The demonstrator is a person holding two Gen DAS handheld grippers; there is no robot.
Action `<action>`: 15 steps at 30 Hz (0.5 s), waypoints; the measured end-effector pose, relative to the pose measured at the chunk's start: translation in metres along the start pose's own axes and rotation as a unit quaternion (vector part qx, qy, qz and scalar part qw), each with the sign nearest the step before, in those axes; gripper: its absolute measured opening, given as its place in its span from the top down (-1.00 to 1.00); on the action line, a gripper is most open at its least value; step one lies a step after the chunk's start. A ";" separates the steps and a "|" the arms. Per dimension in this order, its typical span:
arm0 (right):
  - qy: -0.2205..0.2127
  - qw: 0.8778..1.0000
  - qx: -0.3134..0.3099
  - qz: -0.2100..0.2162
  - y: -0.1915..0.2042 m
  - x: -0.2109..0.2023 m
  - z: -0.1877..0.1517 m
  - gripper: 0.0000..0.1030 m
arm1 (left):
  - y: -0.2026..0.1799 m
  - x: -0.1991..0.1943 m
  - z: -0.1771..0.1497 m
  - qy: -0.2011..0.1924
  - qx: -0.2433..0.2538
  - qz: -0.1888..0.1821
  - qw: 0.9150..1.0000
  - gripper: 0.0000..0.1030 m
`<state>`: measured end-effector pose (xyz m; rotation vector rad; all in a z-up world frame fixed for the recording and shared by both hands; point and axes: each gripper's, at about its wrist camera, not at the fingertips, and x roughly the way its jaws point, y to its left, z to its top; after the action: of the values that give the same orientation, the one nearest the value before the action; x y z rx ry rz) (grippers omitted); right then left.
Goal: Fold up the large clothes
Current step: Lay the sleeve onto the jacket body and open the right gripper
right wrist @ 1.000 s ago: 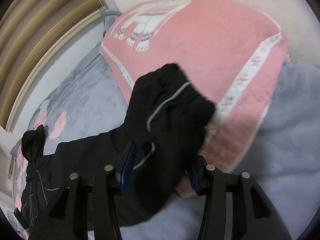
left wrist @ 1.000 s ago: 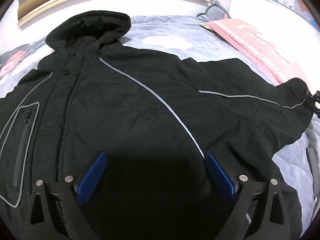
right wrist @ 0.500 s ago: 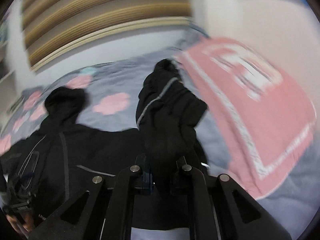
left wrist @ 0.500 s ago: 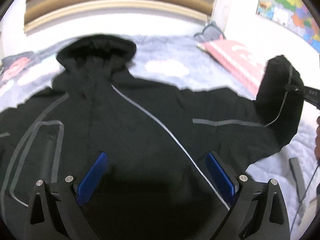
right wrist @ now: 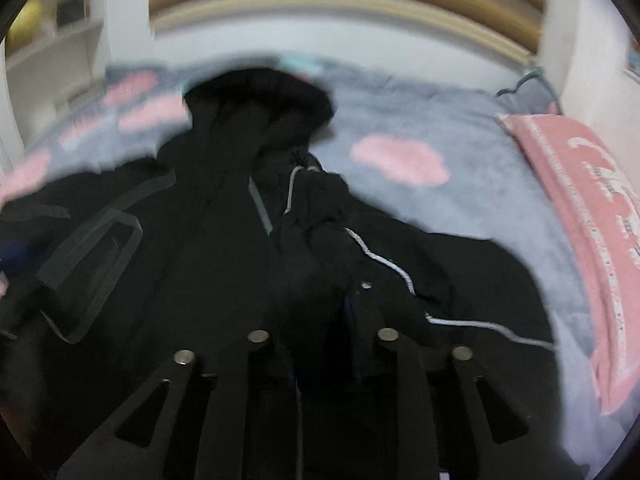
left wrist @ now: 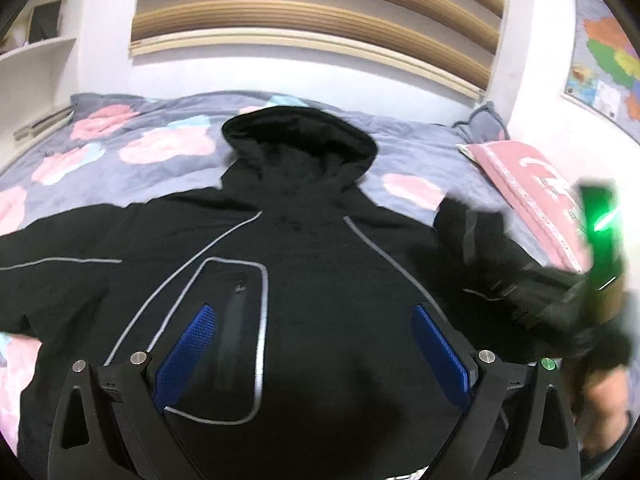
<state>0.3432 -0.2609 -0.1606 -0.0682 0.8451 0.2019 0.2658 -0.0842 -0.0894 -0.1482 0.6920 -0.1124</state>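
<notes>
A large black hooded jacket (left wrist: 320, 280) with grey piping lies face up on the bed, hood (left wrist: 298, 136) toward the headboard. My left gripper (left wrist: 316, 356) is open and empty, hovering over the jacket's chest. My right gripper (right wrist: 320, 312) is shut on the jacket's right sleeve (right wrist: 320, 232) and holds the cuff raised over the jacket's body. In the left wrist view the lifted sleeve (left wrist: 492, 256) and the right tool (left wrist: 600, 240), blurred with a green light, show at the right edge.
The bed has a grey quilt (left wrist: 120, 148) with pink flower patches. A pink blanket (right wrist: 592, 220) lies along the right side by the wall. A wooden slatted headboard (left wrist: 312, 20) stands behind. A map (left wrist: 604, 68) hangs on the right wall.
My right gripper closed on the sleeve cuff, lifted it off the pink blanket and carried it left over the jacket. My left gripper rose and moved left toward the jacket's centre, still open.
</notes>
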 end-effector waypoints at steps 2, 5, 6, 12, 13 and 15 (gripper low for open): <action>0.040 0.999 -0.010 0.000 0.009 0.030 -0.010 0.19 | 0.010 0.004 0.000 0.011 -0.010 -0.004 1.000 -0.91; 0.064 0.998 -0.025 0.016 0.011 0.043 -0.024 -0.06 | 0.017 0.009 0.000 0.017 -0.012 -0.013 1.000 -0.91; 0.059 0.998 -0.029 0.023 0.011 0.035 -0.026 -0.09 | 0.017 0.011 0.001 0.019 -0.009 -0.014 1.000 -0.91; -0.022 0.999 -0.034 0.030 -0.024 -0.050 -0.033 -0.23 | 0.003 0.034 0.004 0.051 -0.006 -0.067 0.996 -0.91; -0.034 0.999 -0.027 0.013 -0.037 -0.062 -0.037 -0.23 | 0.000 0.040 0.006 0.061 -0.011 -0.089 0.994 -0.91; -0.045 0.999 0.000 -0.009 -0.063 -0.076 -0.044 -0.23 | -0.010 0.053 0.010 0.082 -0.022 -0.125 0.989 -0.91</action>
<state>0.2749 -0.3397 -0.1342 -0.0658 0.7542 0.1862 0.3121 -0.1006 -0.1135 -0.2703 0.8377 -0.3524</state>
